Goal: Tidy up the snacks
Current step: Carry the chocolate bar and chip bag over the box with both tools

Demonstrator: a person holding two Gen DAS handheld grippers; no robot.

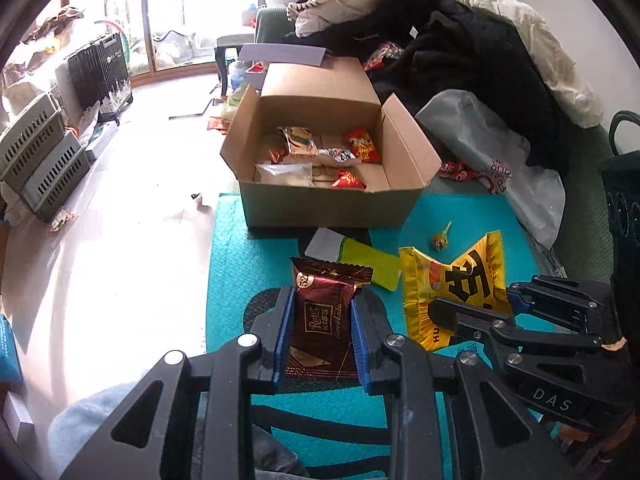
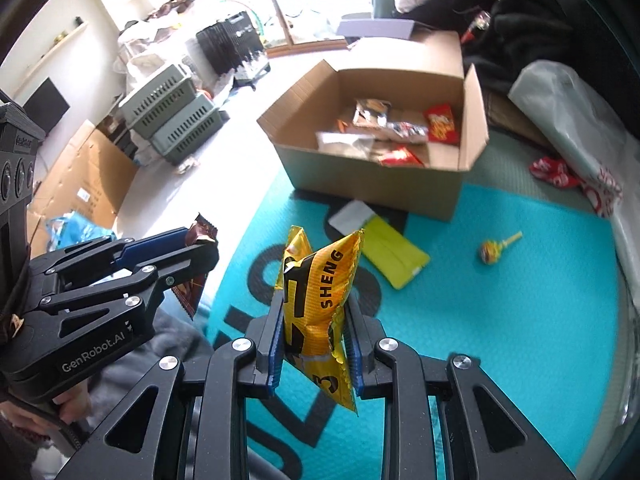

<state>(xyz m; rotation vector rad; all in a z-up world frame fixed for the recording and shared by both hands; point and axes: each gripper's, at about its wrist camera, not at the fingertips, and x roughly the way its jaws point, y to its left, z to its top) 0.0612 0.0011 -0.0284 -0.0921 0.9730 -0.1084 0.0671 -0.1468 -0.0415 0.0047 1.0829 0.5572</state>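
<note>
My left gripper (image 1: 322,300) is shut on a dark red chocolate packet (image 1: 322,324) and holds it above the teal mat (image 1: 232,280). My right gripper (image 2: 314,308) is shut on a yellow snack bag (image 2: 316,300), held upright above the mat (image 2: 520,340). Each gripper shows in the other's view: the right one (image 1: 476,306) at lower right, the left one (image 2: 200,244) at left. An open cardboard box (image 1: 332,204) with several snack packets stands beyond both, also in the right wrist view (image 2: 372,184). A lollipop (image 1: 440,240) (image 2: 494,250) and a yellow-green packet (image 1: 370,262) (image 2: 394,256) lie on the mat.
A heap of clothes (image 1: 460,48) and a grey plastic bag (image 1: 492,156) lie right of the box. Stacked grey baskets (image 1: 40,160) and a black crate (image 1: 100,68) stand on the floor at left. A dark basket (image 1: 624,216) is at the far right.
</note>
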